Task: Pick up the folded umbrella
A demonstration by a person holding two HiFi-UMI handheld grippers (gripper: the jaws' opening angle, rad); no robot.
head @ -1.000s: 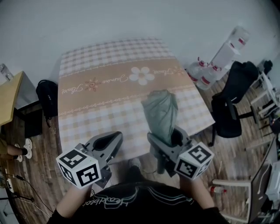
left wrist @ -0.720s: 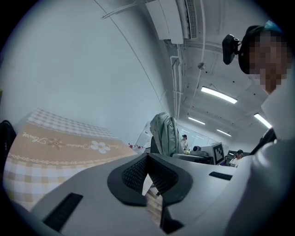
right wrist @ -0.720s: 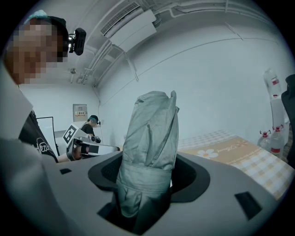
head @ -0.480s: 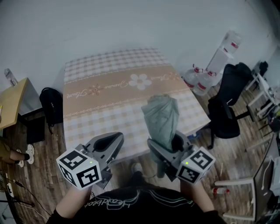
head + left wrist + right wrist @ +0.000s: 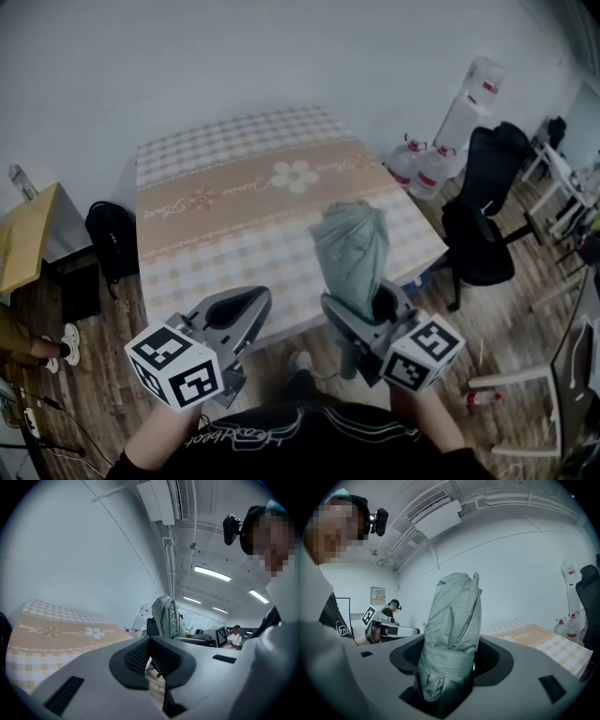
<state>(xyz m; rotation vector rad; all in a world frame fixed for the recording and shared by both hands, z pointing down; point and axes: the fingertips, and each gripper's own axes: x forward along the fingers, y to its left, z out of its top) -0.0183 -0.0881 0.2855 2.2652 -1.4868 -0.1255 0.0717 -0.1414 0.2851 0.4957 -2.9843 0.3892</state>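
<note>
The folded umbrella (image 5: pixel 352 251) is a grey-green bundle that stands upright in my right gripper (image 5: pixel 361 302), above the near edge of the checked table (image 5: pixel 216 216). In the right gripper view the jaws press on the umbrella's (image 5: pixel 452 630) lower part, so my right gripper (image 5: pixel 450 656) is shut on it. To its left, my left gripper (image 5: pixel 246 302) hangs over the table's near edge. Its tips meet with nothing between them. The left gripper view shows the left gripper (image 5: pixel 150 639) shut, with the umbrella (image 5: pixel 168 616) beyond it.
A black office chair (image 5: pixel 483 225) and water bottles (image 5: pixel 422 164) stand to the right of the table. A black backpack (image 5: pixel 111 234) and a wooden desk (image 5: pixel 28 234) are at the left. Another person with a gripper (image 5: pixel 389 616) is in the background.
Both grippers have lifted a little over the table's near edge. The right one still carries the umbrella, and the left one stays shut and empty.
</note>
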